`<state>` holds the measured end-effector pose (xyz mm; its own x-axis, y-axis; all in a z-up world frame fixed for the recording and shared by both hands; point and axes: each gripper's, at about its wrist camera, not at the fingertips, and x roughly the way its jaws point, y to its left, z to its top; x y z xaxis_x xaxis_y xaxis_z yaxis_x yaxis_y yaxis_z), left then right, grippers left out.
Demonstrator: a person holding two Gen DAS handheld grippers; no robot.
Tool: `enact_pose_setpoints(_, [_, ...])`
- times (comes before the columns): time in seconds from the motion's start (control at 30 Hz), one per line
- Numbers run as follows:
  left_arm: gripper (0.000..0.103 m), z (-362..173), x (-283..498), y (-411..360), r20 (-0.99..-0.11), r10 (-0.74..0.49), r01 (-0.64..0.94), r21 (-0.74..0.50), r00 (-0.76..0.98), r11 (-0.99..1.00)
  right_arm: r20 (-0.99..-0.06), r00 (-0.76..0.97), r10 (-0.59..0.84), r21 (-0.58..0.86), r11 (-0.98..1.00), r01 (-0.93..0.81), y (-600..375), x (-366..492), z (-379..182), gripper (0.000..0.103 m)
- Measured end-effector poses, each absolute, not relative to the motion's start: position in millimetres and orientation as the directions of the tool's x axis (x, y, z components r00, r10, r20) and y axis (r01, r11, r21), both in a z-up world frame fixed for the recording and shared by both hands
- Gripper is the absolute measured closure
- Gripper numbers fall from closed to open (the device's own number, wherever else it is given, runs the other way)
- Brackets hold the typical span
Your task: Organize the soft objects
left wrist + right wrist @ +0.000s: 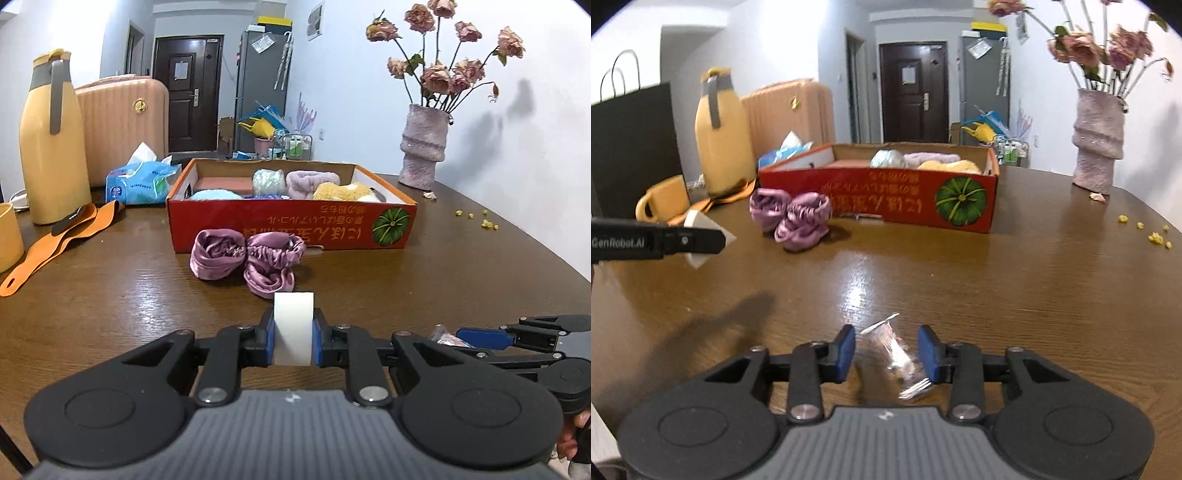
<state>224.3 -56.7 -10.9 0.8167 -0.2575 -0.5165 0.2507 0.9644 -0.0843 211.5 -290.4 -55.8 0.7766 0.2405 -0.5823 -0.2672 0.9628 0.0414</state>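
Your left hand-held gripper (293, 341) is clamped narrow on a white foam block (293, 325). Your right hand-held gripper (888, 352) stands part-open around a crinkled clear wrapper (899, 354), pads apart from it. At twelve o'clock of the block, mauve satin scrunchies (255, 260) lie on the brown wooden tabletop (443, 280), just before the red cardboard box (291, 225) holding soft things.

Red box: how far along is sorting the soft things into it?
Done: several soft items lie in the red box. In hand: left gripper clamps a white block; right gripper straddles a clear wrapper. Left: purple satin bundle on the table.
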Motion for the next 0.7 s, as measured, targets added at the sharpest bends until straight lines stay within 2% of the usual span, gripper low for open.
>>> enact_pose_setpoints(0.07, [0.084, -13.1, 226.8, -54.2, -0.511, -0.261, 0.245, -0.100, 0.819, 0.964, -0.595, 0.768, 0.237, 0.019, 0.959, -0.281, -289.0, 213.9, -55.8, 0.083])
enact_pose_setpoints(0.17, [0.084, -16.2, 234.4, -53.2, -0.521, -0.269, 0.249, -0.110, 0.810, 0.962, -0.600, 0.758, 0.255, 0.012, 0.950, -0.311, -286.6, 215.5, -55.6, 0.088])
enact_pose_setpoints(0.33, [0.084, -14.1, 252.2, -58.1, -0.514, -0.299, 0.279, -0.117, 0.804, 0.953, -0.586, 0.760, 0.283, 0.051, 0.948, -0.314, -286.8, 223.1, -52.1, 0.090])
enact_pose_setpoints(0.5, [0.084, 5.1, 291.6, -67.9, -0.476, -0.357, 0.333, -0.138, 0.804, 0.933, -0.507, 0.802, 0.316, 0.092, 0.945, -0.314, -298.5, 244.8, -24.4, 0.090])
enact_pose_setpoints(0.6, [0.084, 23.7, 331.8, -76.3, -0.450, -0.398, 0.359, -0.174, 0.799, 0.917, -0.440, 0.835, 0.331, 0.139, 0.943, -0.301, -317.4, 281.7, 4.7, 0.090])
enact_pose_setpoints(0.7, [0.084, 40.4, 392.1, -89.2, -0.462, -0.421, 0.361, -0.218, 0.780, 0.907, -0.409, 0.861, 0.303, 0.152, 0.953, -0.263, -333.9, 339.0, 29.5, 0.090])
